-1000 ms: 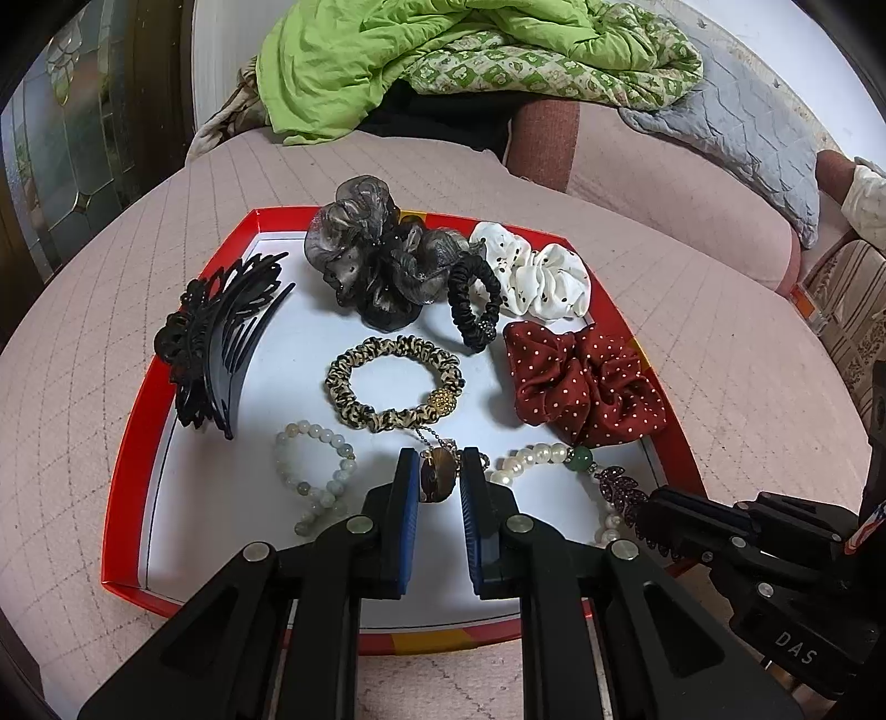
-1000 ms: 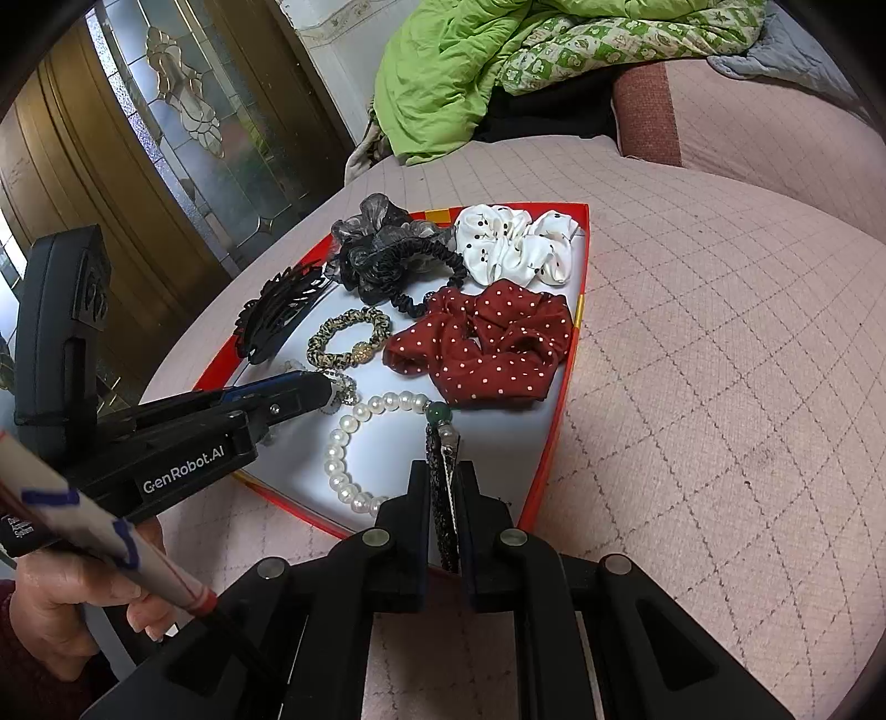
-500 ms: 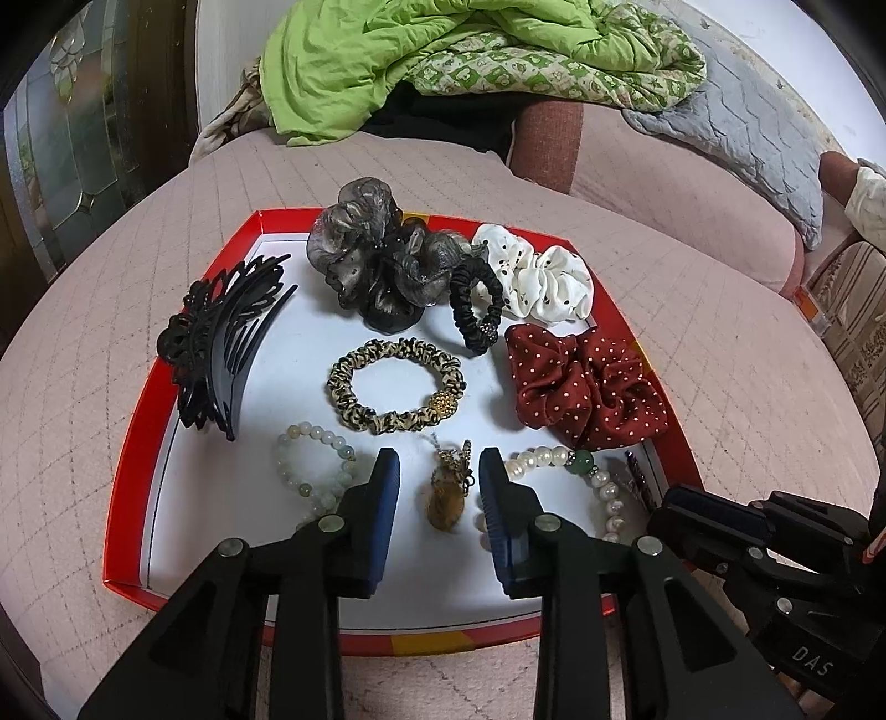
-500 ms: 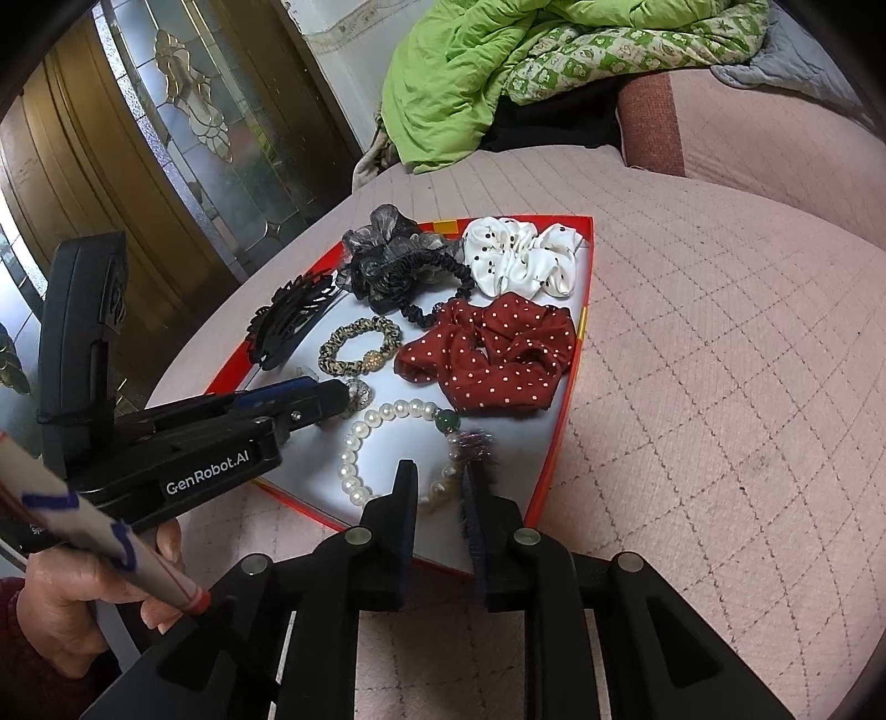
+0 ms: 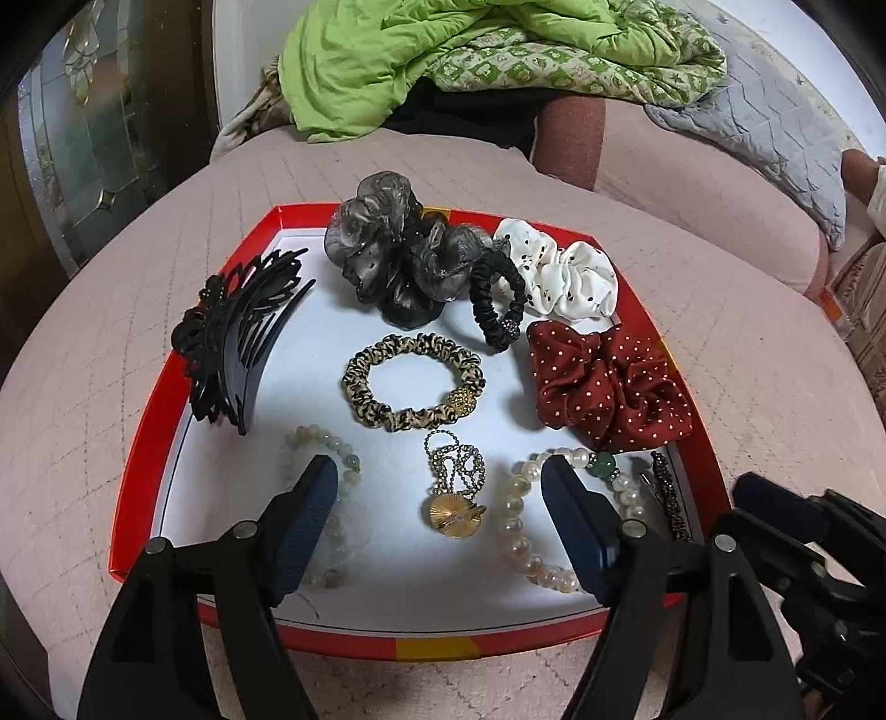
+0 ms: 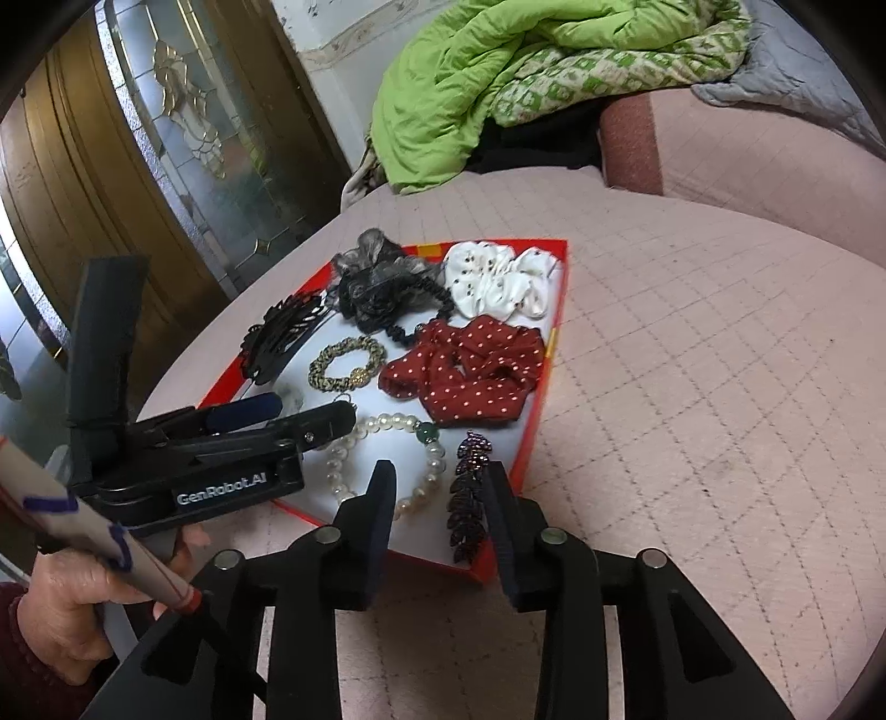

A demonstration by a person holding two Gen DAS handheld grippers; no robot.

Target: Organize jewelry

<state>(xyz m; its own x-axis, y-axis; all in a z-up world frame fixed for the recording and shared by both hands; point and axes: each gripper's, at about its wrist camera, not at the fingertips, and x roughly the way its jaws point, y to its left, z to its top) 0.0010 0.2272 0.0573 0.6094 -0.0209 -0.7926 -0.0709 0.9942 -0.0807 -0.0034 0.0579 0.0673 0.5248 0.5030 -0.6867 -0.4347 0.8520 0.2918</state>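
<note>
A red-rimmed tray [image 5: 149, 415] with a white floor holds the jewelry. My left gripper [image 5: 437, 476] hovers over its near edge, jaws opening wide. A gold pendant on a chain [image 5: 454, 512] lies flat on the tray between them, untouched. Beside it lie a pearl bracelet [image 5: 515, 531] and a pale bead bracelet [image 5: 326, 443]. My right gripper [image 6: 437, 473] is at the tray's near right corner, jaws opening. A dark beaded leaf clip [image 6: 468, 498] lies on the tray between them, free of the pads. The left gripper [image 6: 310, 421] also shows in the right wrist view.
Further back in the tray lie a leopard scrunchie [image 5: 410, 382], a red dotted scrunchie [image 5: 609, 382], a white scrunchie [image 5: 559, 271], a grey scrunchie [image 5: 387, 249], a black hair tie [image 5: 498, 299] and a black claw clip [image 5: 232, 338]. A green quilt [image 5: 470, 50] is heaped behind. A hand [image 6: 61, 609] holds the left gripper.
Both grippers have opened. The left let go of the gold pendant, which now lies flat on the tray. The right released the leaf clip, now lying in the tray's corner.
</note>
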